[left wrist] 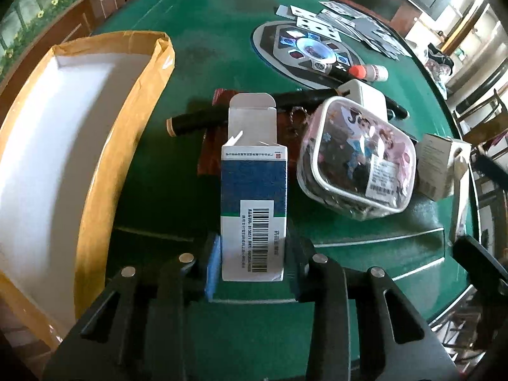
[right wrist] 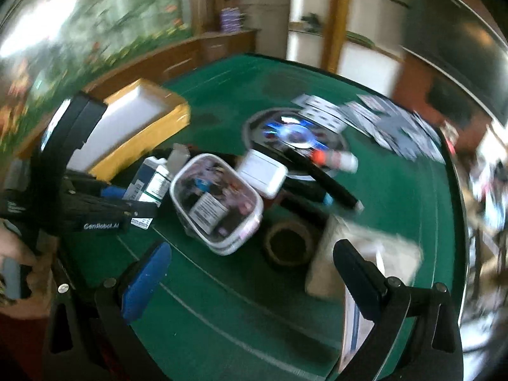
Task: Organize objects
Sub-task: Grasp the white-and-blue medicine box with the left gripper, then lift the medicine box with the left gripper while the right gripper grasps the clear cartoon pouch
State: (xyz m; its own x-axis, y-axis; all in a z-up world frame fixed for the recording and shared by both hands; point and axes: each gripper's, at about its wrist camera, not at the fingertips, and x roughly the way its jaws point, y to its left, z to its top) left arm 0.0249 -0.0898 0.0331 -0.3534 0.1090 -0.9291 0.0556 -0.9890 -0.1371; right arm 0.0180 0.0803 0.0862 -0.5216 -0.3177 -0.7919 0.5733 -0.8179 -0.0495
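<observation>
A blue and white medicine box (left wrist: pixel 254 209) with its top flap open stands on the green table (left wrist: pixel 190 63). My left gripper (left wrist: pixel 254 263) is shut on its lower end, one pad against each side. The right wrist view shows the same box (right wrist: pixel 149 181) in the left gripper (right wrist: pixel 104 203), at the left. An open cardboard tray (left wrist: pixel 63 143) with a white inside lies left of the box. My right gripper (right wrist: pixel 254 273) is open over bare green felt, with nothing between its fingers. That view is blurred.
A clear lidded container (left wrist: pixel 355 158) sits right of the box, with a black pen (left wrist: pixel 197 120), a white charger (left wrist: pixel 365 92) and a red-capped bottle (left wrist: pixel 368 71) behind. Playing cards (left wrist: pixel 349 25) lie at the back. A tape roll (right wrist: pixel 289 244) and a beige carton (right wrist: pixel 365 254) are near my right fingers.
</observation>
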